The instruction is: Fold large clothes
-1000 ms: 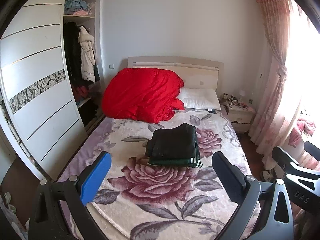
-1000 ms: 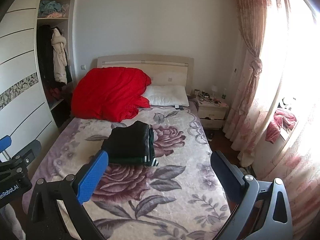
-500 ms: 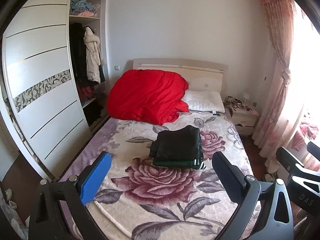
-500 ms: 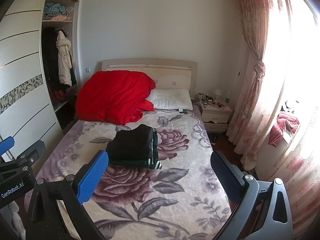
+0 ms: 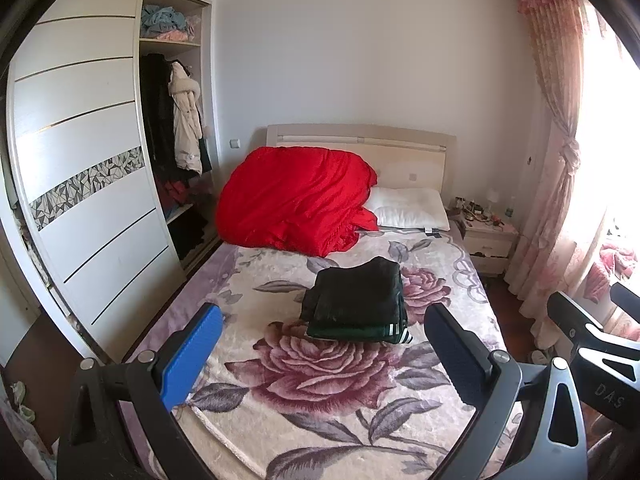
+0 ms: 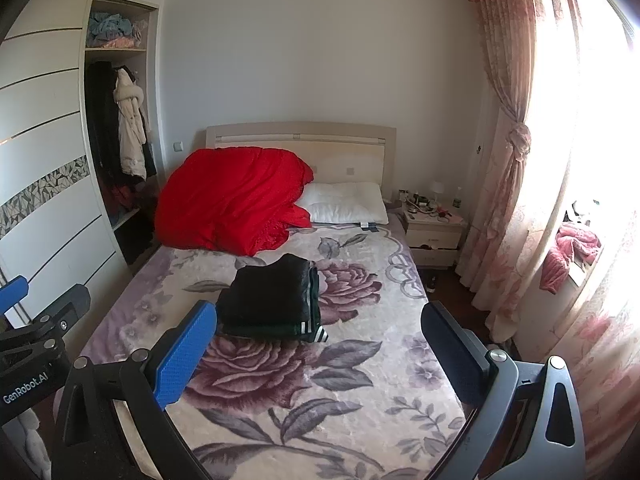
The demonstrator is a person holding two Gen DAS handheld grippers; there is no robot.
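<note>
A stack of folded dark clothes (image 5: pixel 356 304) (image 6: pixel 272 300), black on top with a green white-striped piece beneath, lies in the middle of the floral bed cover (image 5: pixel 320 376) (image 6: pixel 344 380). My left gripper (image 5: pixel 320 356) is open, held back above the foot of the bed with nothing between its fingers. My right gripper (image 6: pixel 316 354) is open too, equally far from the stack and holding nothing. Each gripper shows at the edge of the other's view.
A red duvet (image 5: pixel 296 200) is bunched at the headboard beside a white pillow (image 5: pixel 412 208). A wardrobe (image 5: pixel 88 184) with hanging coats stands on the left. A cluttered nightstand (image 6: pixel 434 232) and pink curtains (image 6: pixel 516 160) are on the right.
Both grippers have drawn back and risen, so the bed and the folded stack look smaller and lower in view. Both stay open.
</note>
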